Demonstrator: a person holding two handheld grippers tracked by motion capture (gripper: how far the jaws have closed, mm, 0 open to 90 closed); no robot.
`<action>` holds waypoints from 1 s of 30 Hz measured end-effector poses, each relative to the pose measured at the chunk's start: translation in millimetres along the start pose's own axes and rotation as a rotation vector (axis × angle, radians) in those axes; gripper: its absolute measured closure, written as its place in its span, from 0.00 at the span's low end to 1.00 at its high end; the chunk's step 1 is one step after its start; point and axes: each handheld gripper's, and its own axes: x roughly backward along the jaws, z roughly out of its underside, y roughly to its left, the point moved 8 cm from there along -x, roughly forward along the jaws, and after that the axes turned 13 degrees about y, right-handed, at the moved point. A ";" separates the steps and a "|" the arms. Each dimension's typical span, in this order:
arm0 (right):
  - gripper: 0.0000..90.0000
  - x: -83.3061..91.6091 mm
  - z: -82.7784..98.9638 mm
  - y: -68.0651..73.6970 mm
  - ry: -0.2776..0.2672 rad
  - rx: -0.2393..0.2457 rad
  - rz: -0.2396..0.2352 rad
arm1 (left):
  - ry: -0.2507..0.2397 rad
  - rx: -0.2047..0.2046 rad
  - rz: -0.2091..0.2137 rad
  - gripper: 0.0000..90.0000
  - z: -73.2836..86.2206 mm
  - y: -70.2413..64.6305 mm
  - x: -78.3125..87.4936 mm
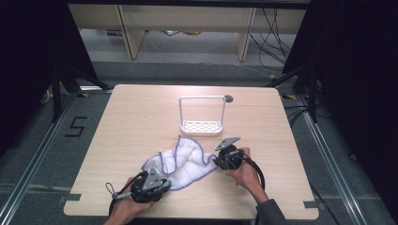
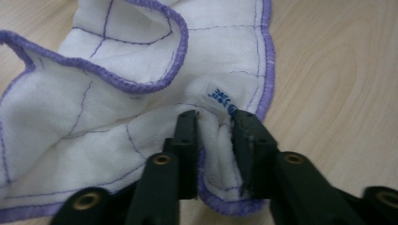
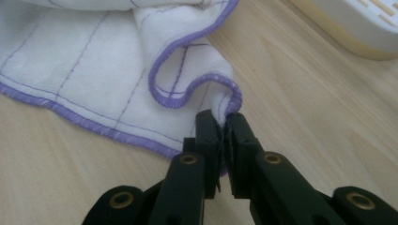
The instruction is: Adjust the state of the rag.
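Note:
A white cloth (image 1: pixel 185 161) with purple hemmed edges and thin purple grid stitching lies crumpled on the wooden table (image 1: pixel 141 117), near its front. My left gripper (image 1: pixel 165 182) is at the cloth's near-left corner. In the left gripper view its jaws (image 2: pixel 216 123) pinch a bunched fold of the cloth (image 2: pixel 141 51) just below a small white label (image 2: pixel 218 93). My right gripper (image 1: pixel 217 161) is at the cloth's right end. In the right gripper view it (image 3: pixel 224 123) is shut on a curled, purple-hemmed corner of the cloth (image 3: pixel 94 61).
A white rack (image 1: pixel 202 125) with a perforated base and a tall looped handle stands behind the cloth at mid-table; its base corner (image 3: pixel 356 23) appears at the upper right of the right gripper view. A small round grommet (image 1: pixel 228 98) sits in the tabletop behind it.

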 end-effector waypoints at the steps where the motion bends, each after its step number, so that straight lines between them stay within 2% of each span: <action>1: 0.96 3.1 0.2 2.4 -0.013 -0.003 -0.003 | -0.004 0.008 0.003 0.87 0.6 1.8 1.7; 3: 0.96 8.9 2.6 2.9 -0.010 0.008 0.001 | -0.009 0.002 0.010 0.88 0.5 3.0 5.1; 4: 0.96 25.0 8.8 8.9 -0.031 0.004 -0.015 | -0.043 0.008 0.027 0.89 -1.0 3.4 13.2; 5: 0.96 31.1 11.7 9.3 -0.049 0.021 -0.013 | -0.043 0.008 0.027 0.89 -1.0 3.4 13.2; 6: 0.96 41.8 18.6 13.2 -0.062 0.014 -0.020 | -0.071 0.024 0.047 0.90 -3.3 1.6 20.5; 7: 0.96 41.8 18.6 13.2 -0.062 0.014 -0.020 | -0.071 0.024 0.047 0.90 -3.3 1.6 20.5; 8: 0.96 54.8 30.5 20.5 -0.104 0.020 -0.016 | -0.089 0.006 0.078 0.90 -6.9 -5.3 25.6; 9: 0.96 54.8 30.5 20.5 -0.104 0.020 -0.016 | -0.089 0.006 0.078 0.90 -6.9 -5.3 25.6; 10: 0.96 59.4 36.7 24.1 -0.104 0.026 -0.024 | -0.088 -0.013 0.092 0.90 -7.7 -11.6 25.6; 11: 0.96 67.3 55.2 33.0 -0.109 0.012 -0.026 | -0.068 -0.033 0.100 0.90 -6.7 -15.8 23.8; 12: 0.95 68.6 63.9 36.2 -0.103 0.000 -0.017 | -0.061 -0.038 0.127 0.90 -5.8 -27.8 17.8; 13: 0.95 68.6 63.9 36.2 -0.103 0.000 -0.017 | -0.061 -0.038 0.127 0.90 -5.8 -27.8 17.8; 14: 0.95 68.0 80.4 42.4 -0.080 -0.005 -0.033 | -0.034 -0.064 0.144 0.90 -2.8 -38.1 11.5; 15: 0.95 68.0 80.4 42.4 -0.080 -0.005 -0.033 | -0.034 -0.064 0.144 0.90 -2.8 -38.1 11.5; 16: 0.95 66.9 85.4 44.6 -0.075 -0.012 -0.041 | -0.026 -0.086 0.151 0.90 -2.1 -42.1 8.7; 17: 0.95 64.2 93.6 47.3 -0.054 -0.018 -0.049 | -0.019 -0.086 0.153 0.89 -1.2 -44.7 6.2; 18: 0.93 56.3 102.5 50.7 -0.027 -0.034 -0.034 | -0.017 -0.088 0.146 0.89 -0.4 -46.4 5.2; 19: 0.93 56.3 102.5 50.7 -0.027 -0.034 -0.034 | -0.017 -0.088 0.146 0.88 -0.4 -46.4 5.2; 20: 0.80 52.0 108.7 53.2 0.027 -0.051 -0.041 | -0.004 -0.094 0.146 0.87 1.5 -45.5 7.3; 21: 0.80 52.0 108.7 53.2 0.027 -0.051 -0.041 | -0.004 -0.094 0.146 0.85 1.5 -45.5 7.3; 22: 0.67 53.5 106.2 50.3 0.020 -0.093 -0.021 | -0.009 -0.052 0.165 0.77 2.5 -46.7 9.0; 23: 0.62 56.2 103.4 49.1 0.004 -0.102 -0.019 | -0.007 -0.025 0.174 0.68 4.0 -43.6 12.6; 24: 0.62 56.2 103.4 49.1 0.004 -0.102 -0.019 | -0.007 -0.025 0.174 0.60 4.0 -43.6 12.6; 25: 0.57 60.7 98.5 45.6 -0.029 -0.084 -0.005 | -0.038 0.037 0.190 0.60 2.5 -42.0 16.2; 26: 0.50 71.7 85.0 40.0 -0.096 -0.094 0.020 | -0.081 0.073 0.207 0.51 -0.9 -34.4 25.0; 27: 0.50 71.7 85.0 40.0 -0.096 -0.094 0.020 | -0.081 0.073 0.207 0.48 -0.9 -34.4 25.0; 28: 0.49 74.6 80.2 37.7 -0.110 -0.075 0.024 | -0.100 0.088 0.207 0.48 -3.4 -26.2 31.0; 29: 0.47 79.1 72.5 34.9 -0.117 -0.071 0.022 | -0.140 0.107 0.204 0.47 -8.2 -19.4 35.2; 30: 0.47 79.3 55.7 29.9 -0.143 -0.062 -0.002 | -0.164 0.132 0.181 0.46 -13.9 -4.3 40.8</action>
